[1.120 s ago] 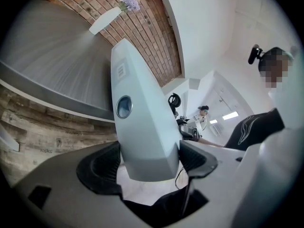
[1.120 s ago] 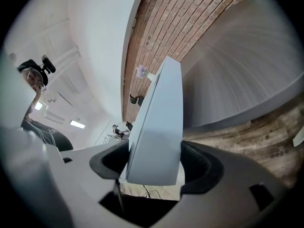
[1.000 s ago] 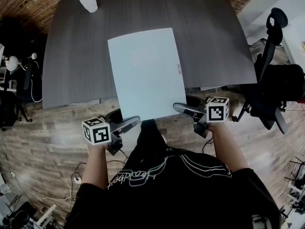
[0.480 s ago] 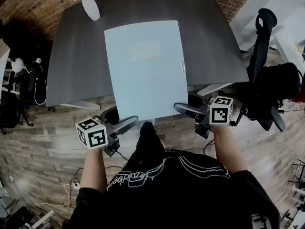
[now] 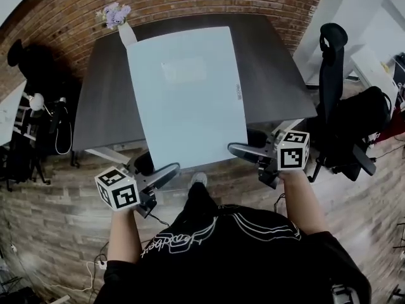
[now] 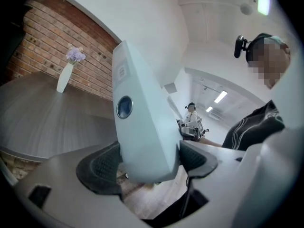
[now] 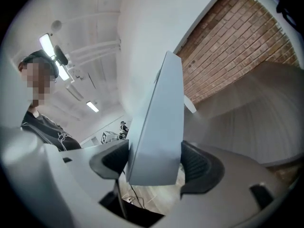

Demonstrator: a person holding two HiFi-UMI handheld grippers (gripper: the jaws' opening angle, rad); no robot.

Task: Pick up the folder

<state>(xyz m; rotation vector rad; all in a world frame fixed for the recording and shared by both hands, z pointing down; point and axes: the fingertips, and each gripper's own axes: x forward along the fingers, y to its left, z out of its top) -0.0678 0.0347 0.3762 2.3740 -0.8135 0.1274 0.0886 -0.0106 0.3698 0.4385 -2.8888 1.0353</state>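
A pale blue folder [image 5: 186, 90] hangs in the air above the dark grey table [image 5: 272, 75], lifted off it and tilted up toward me. My left gripper [image 5: 166, 170] is shut on the folder's near left corner [image 6: 142, 127]. My right gripper [image 5: 239, 149] is shut on its near right corner [image 7: 159, 127]. In both gripper views the folder's edge stands clamped between the two black pads [image 6: 97, 167]. A round finger hole [image 6: 124, 106] shows on its spine.
A white vase with purple flowers [image 5: 120, 21] stands at the table's far left corner. A black office chair [image 5: 345, 106] is to the right of the table. A brick wall runs behind. The floor is wood planks [image 5: 57, 195].
Both grippers have raised the folder off the table and it now tilts up, filling more of the head view. My head has pulled back, showing the brick wall.
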